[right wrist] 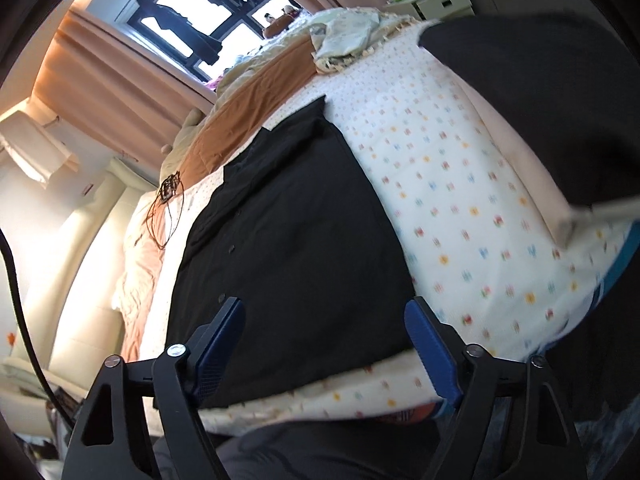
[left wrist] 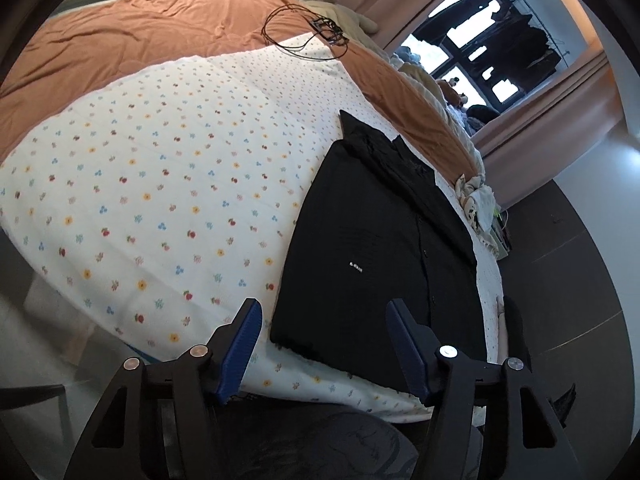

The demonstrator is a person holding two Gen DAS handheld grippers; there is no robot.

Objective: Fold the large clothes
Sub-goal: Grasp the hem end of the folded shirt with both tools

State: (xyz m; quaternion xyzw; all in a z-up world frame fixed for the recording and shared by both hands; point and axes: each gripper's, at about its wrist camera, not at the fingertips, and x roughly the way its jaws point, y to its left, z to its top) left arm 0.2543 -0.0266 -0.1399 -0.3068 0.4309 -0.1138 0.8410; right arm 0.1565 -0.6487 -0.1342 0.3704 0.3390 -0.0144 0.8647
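Shirt: black button-up shirt (left wrist: 384,248) lies flat on the floral quilt (left wrist: 168,168) of the bed, already narrowed to a rectangle, collar at the far end, hem at the near edge of the bed. Small white logo faces up; button placket runs along its right side in the left wrist view.

My left claw (left wrist: 324,344) hovers above the near hem, jaws wide apart, holding nothing. My right claw (right wrist: 324,340) hovers over the same near edge, also spread wide and empty; no pad touches cloth in either view.

Orange blanket (left wrist: 140,28) covers the far part of the bed, with a tangle of black cable (left wrist: 308,28) on it, well apart from the shirt.

Judgement: the remaining step looks like a hem-to-collar fold.

Risks:
- Pinching only the top layer at the hem would let the tucked layers slide out and undo the side folds.
- Catching the quilt together with the hem would drag the bedding up.
- Uneven lift between my two claws would skew the fold.
- Hem sits close to the bed edge; a pull toward me could slip the shirt off.
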